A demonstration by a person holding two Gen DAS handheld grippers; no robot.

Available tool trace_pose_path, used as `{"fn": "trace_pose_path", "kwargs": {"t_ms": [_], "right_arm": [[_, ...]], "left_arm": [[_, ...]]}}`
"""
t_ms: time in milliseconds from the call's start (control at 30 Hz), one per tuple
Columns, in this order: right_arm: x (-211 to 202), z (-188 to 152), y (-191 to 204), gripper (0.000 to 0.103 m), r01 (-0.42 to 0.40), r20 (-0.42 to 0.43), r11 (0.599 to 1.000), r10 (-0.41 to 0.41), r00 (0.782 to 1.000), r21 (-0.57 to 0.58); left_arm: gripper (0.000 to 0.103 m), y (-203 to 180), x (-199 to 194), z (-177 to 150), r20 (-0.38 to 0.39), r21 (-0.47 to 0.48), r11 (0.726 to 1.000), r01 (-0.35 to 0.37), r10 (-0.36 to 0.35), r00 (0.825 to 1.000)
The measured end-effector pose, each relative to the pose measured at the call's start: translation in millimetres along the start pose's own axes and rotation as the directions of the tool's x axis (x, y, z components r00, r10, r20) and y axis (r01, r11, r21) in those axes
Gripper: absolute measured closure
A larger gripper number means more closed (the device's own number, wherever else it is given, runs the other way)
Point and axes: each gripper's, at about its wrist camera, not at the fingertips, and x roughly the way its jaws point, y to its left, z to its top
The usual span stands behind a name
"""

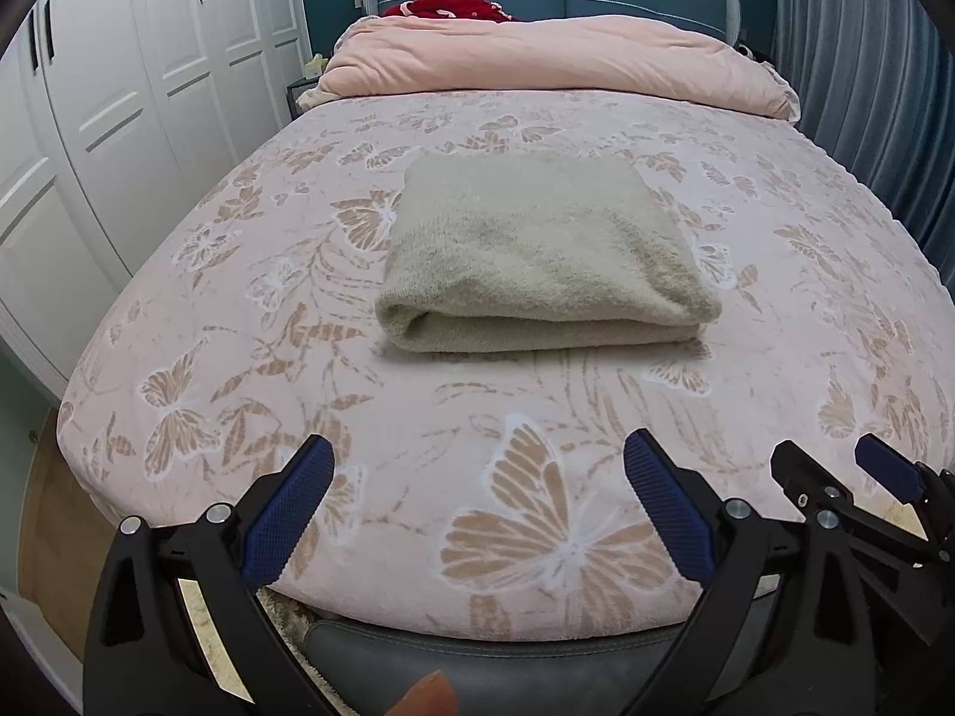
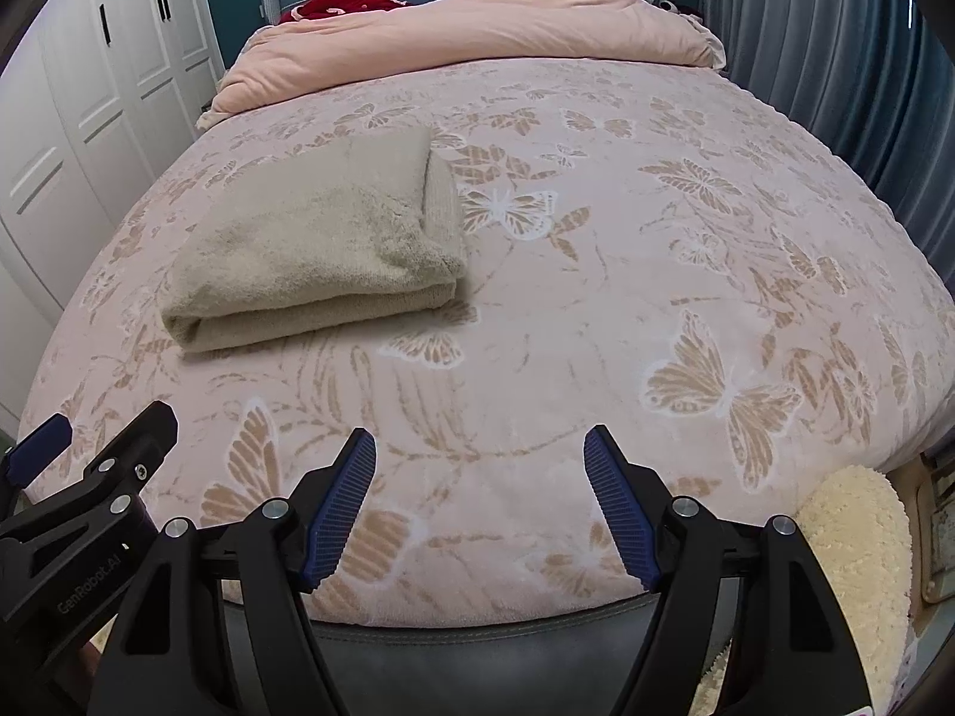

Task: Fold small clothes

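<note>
The folded beige sweater (image 1: 546, 256) lies mid-bed on the butterfly bedspread (image 1: 537, 537), long axis across, thick fold toward the foot edge. Left gripper (image 1: 477, 507) faces it squarely; right gripper (image 2: 480, 501) sees it off left, likely farther. Both gape wide, holding nothing.

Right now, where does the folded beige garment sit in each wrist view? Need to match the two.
Left wrist: the folded beige garment lies near centre, ahead of the open left gripper.
Right wrist: it lies left of centre, up and left of the open right gripper.
Shared landmark: the rolled pink duvet by the headboard, beyond the garment in both views.
</note>
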Motion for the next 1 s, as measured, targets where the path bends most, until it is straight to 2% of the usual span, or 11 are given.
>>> {"fn": "trace_pose_path", "kwargs": {"t_ms": [267, 1000], "right_arm": [[1, 1, 5, 0.032, 0.014, -0.002, 1.000, -0.014, 1.000, 0.002], [4, 4, 14, 0.034, 0.019, -0.010, 1.000, -0.019, 1.000, -0.005]], "left_arm": [[0.012, 1, 3, 2, -0.003, 0.003, 1.000, 0.001, -0.001, 1.000], [0.012, 10, 9, 4, -0.019, -0.015, 1.000, -0.001, 0.000, 1.000]]}}
